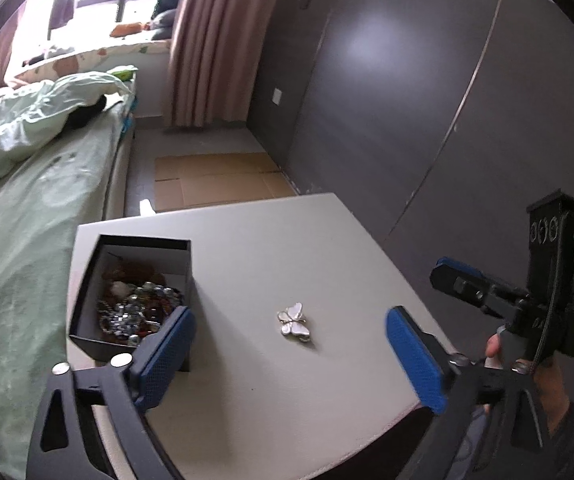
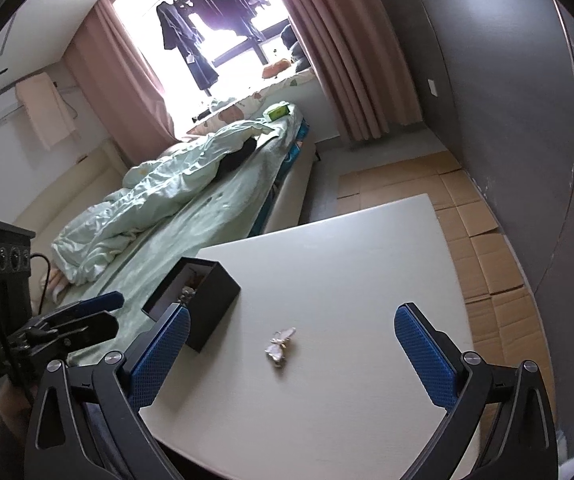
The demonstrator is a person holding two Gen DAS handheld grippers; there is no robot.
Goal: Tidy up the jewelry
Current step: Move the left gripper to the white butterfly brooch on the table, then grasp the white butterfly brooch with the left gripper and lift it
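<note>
Left tongs (image 1: 287,364) and right tongs (image 2: 291,356) gaped wide, empty, above bench (image 1: 247,248). Butterfly brooch (image 1: 294,323) lay just right of black box (image 1: 87,332). Pickup pending; next probably descend, pinch, drop into box.

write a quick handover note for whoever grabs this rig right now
Left gripper: open, empty, above the table, lined up on the brooch.
Right gripper: open, empty, also above the table facing the brooch.
Butterfly brooch: lying loose on the white table, apart from the box.
Black jewelry box: open, near the table's bed-side edge, already holding a pile of jewelry.
Done: most pieces are in the box.
Left: pick up the brooch and put it in the box.
</note>
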